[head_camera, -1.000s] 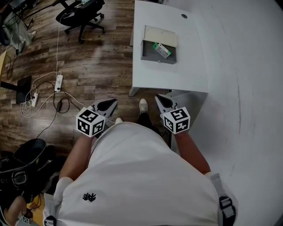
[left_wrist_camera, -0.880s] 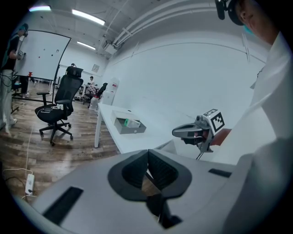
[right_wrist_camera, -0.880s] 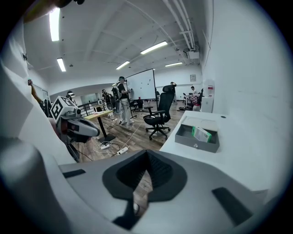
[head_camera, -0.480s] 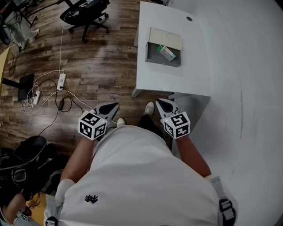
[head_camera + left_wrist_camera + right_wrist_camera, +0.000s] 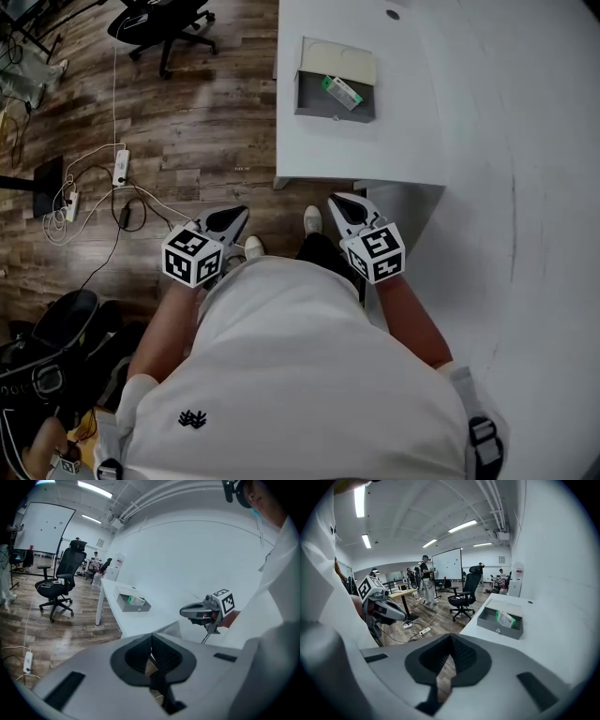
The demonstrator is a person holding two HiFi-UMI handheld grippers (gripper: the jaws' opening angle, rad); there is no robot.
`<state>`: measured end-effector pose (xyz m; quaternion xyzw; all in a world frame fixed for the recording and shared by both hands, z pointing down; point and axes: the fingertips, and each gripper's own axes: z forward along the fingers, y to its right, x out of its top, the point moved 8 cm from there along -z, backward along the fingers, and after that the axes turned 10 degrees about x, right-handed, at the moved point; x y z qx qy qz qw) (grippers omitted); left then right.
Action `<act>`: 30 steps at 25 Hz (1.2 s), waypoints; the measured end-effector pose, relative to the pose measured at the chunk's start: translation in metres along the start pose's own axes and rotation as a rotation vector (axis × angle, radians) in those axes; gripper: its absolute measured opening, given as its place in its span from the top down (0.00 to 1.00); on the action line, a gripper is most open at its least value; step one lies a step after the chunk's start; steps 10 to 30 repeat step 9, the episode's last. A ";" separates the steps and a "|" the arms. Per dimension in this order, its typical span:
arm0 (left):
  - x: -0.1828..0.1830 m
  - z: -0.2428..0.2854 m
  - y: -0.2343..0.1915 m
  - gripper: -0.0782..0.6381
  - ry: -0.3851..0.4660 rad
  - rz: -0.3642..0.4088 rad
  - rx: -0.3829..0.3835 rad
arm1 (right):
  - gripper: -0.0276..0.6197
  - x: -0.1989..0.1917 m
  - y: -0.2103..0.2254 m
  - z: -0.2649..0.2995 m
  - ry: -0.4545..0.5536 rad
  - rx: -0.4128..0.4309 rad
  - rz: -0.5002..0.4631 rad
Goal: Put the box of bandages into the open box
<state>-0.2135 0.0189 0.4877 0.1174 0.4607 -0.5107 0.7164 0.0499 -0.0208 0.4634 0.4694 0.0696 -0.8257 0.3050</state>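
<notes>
The open grey box [image 5: 333, 113] sits on the white table [image 5: 412, 131], its pale lid [image 5: 339, 63] folded back. A green-and-white box of bandages [image 5: 341, 92] lies slanted inside it. The same box of bandages [image 5: 505, 618] and grey box [image 5: 497, 629] show in the right gripper view, and the grey box [image 5: 134, 606] is small in the left gripper view. Both grippers hang close to my body, well short of the table. My left gripper [image 5: 236, 217] is shut and empty over the wood floor. My right gripper [image 5: 339, 204] is shut and empty near the table's front edge.
A black office chair [image 5: 159, 28] stands on the wood floor left of the table. Power strips and cables [image 5: 120, 169] trail across the floor, beside a black stand base [image 5: 49, 187]. My shoes [image 5: 312, 220] stand just before the table's corner. People stand far off by a whiteboard [image 5: 449, 563].
Only the head view sways a little, so the table shifts in the picture. Both grippers stay shut by my body, and the box of bandages stays in the grey box.
</notes>
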 end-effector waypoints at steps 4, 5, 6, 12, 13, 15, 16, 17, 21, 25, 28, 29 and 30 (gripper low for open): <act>0.014 0.023 0.003 0.88 -0.025 -0.005 -0.005 | 0.95 -0.004 0.019 -0.005 -0.002 0.000 0.031; 0.020 0.029 0.007 0.88 -0.025 -0.014 -0.009 | 0.95 -0.003 0.026 -0.009 -0.007 0.001 0.025; 0.025 0.037 0.012 0.88 -0.023 -0.022 -0.017 | 0.95 -0.001 0.034 -0.012 -0.009 0.001 0.018; 0.041 0.065 0.026 0.88 -0.022 -0.045 -0.054 | 0.95 0.003 0.064 -0.021 -0.003 -0.008 0.000; 0.041 0.065 0.026 0.88 -0.022 -0.045 -0.054 | 0.95 0.003 0.064 -0.021 -0.003 -0.008 0.000; 0.041 0.065 0.026 0.88 -0.022 -0.045 -0.054 | 0.95 0.003 0.064 -0.021 -0.003 -0.008 0.000; 0.041 0.065 0.026 0.88 -0.022 -0.045 -0.054 | 0.95 0.003 0.064 -0.021 -0.003 -0.008 0.000; 0.041 0.065 0.026 0.88 -0.022 -0.045 -0.054 | 0.95 0.003 0.064 -0.021 -0.003 -0.008 0.000; 0.041 0.065 0.026 0.88 -0.022 -0.045 -0.054 | 0.95 0.003 0.064 -0.021 -0.003 -0.008 0.000; 0.041 0.065 0.026 0.88 -0.022 -0.045 -0.054 | 0.95 0.003 0.064 -0.021 -0.003 -0.008 0.000; 0.041 0.065 0.026 0.88 -0.022 -0.045 -0.054 | 0.95 0.003 0.064 -0.021 -0.003 -0.008 0.000; 0.041 0.065 0.026 0.88 -0.022 -0.045 -0.054 | 0.95 0.003 0.064 -0.021 -0.003 -0.008 0.000; 0.041 0.065 0.026 0.88 -0.022 -0.045 -0.054 | 0.95 0.003 0.064 -0.021 -0.003 -0.008 0.000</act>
